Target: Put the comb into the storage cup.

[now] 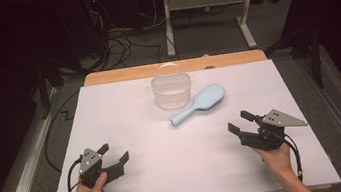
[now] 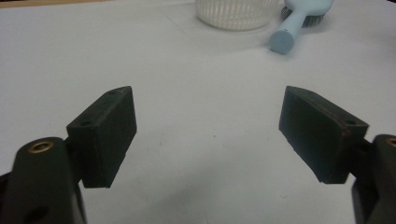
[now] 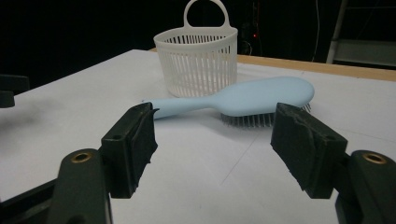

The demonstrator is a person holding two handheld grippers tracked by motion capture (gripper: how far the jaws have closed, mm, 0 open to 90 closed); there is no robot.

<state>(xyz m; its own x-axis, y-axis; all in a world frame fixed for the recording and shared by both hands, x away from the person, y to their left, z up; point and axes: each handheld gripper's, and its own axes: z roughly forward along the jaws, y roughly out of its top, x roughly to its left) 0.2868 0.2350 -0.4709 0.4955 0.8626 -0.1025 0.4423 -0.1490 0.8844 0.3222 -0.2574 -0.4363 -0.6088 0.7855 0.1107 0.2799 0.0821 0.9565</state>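
High view: light-blue hairbrush (image 1: 200,102) flat on white table sheet (image 1: 170,177), just beside and in front of white basket (image 1: 172,90). Long axis diagonal, handle end toward near-left, head toward far-right. Right gripper (image 1: 240,121) near it, brush lying fwd and to its left; jaws spread wide, holding nothing. Left gripper (image 1: 114,153) well apart from brush, also wide open, empty. Right hand clearly nearer, so likely the one to pick.

Left gripper view: handle tip of brush (image 2: 282,42) far off at upper right, basket (image 2: 236,14) beside it; nothing btwn jaws.

Right gripper view: brush (image 3: 243,100) straight ahead, bristles down, lying crosswise to jaws, handle to left; basket (image 3: 198,58) behind. Jaws wide, empty.
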